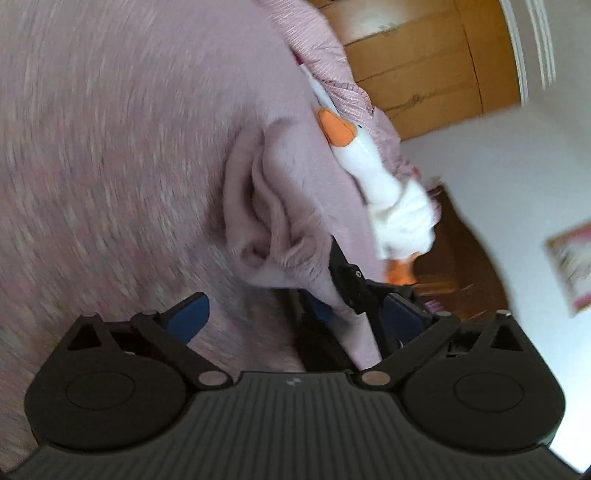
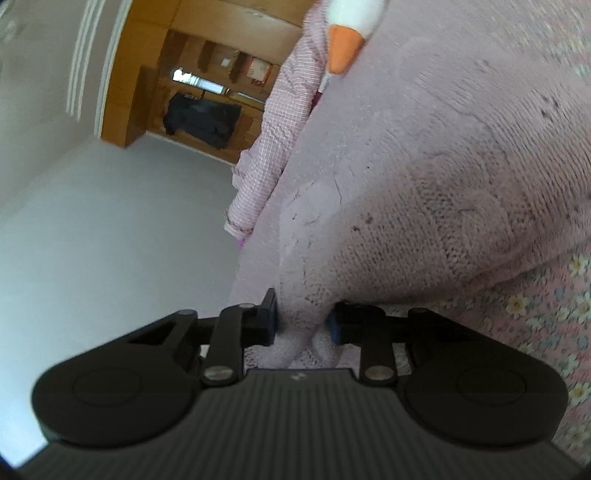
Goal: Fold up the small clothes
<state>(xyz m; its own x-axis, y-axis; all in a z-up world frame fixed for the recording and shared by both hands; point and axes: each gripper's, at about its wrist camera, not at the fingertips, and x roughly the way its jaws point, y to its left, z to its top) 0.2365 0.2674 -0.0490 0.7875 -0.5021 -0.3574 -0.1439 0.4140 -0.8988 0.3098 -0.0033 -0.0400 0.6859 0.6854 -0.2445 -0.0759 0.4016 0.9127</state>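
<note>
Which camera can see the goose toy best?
The left wrist view. There the goose shows its orange beak, long white neck and fluffy body, lying beside the pink sweater. The right wrist view catches only the beak and a bit of white head at the top edge.

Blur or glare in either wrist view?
Left wrist: heavy motion smear across the pink knit garment; the gripper body stays sharp. Right wrist: knit texture crisp near the jaws, the wall at left washed out, fisheye bending the doorframe.
</note>
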